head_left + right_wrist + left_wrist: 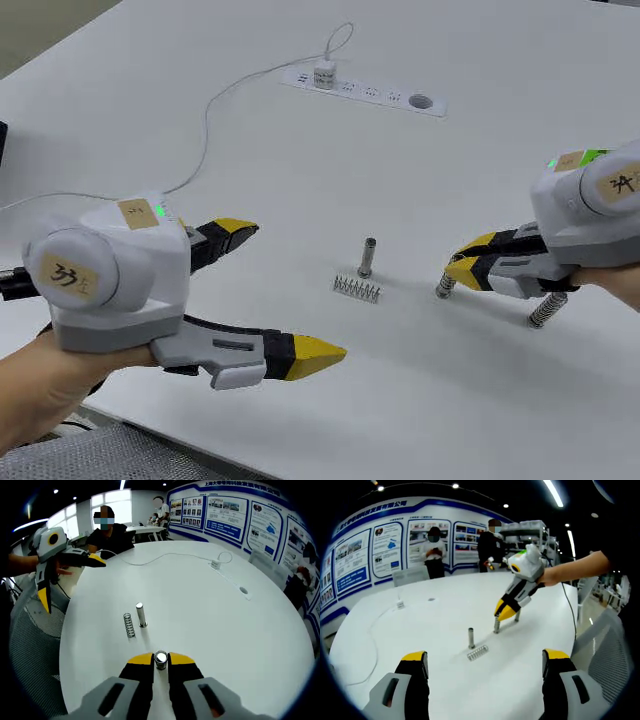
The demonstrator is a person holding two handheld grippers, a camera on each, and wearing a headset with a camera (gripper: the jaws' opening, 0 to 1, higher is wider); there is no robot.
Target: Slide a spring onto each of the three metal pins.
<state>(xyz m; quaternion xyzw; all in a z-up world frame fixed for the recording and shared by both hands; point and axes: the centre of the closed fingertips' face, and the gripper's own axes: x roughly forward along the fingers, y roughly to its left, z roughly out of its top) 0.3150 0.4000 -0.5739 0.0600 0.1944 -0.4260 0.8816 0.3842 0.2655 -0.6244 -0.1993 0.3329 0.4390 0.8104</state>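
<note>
Take the bare pin [367, 257] as your mark. It stands upright on the white counter [300, 150]. The loose spring [357, 289] lies on its side just in front of it, toward you, close but not touching.

That spring is light, open-coiled wire. I judge it will roll away or squash if you pinch hard across the coils. Take it gently near one end and leave the other end free to go over the pin's top. The bare pin is slim and stiff, and it looks easy to knock over.

Your left hand-held gripper [298, 290] sits to the left of the bare pin, jaws spread wide and carrying nothing. Your right hand-held gripper [460, 265] is to the right of it, clenched about the top of a sprung pin [445, 286]. A second sprung pin [541, 310] stands further right.

There are three pins and three springs: two springs mounted, one loose. One power strip [365, 90] lies well beyond the bare pin.
</note>
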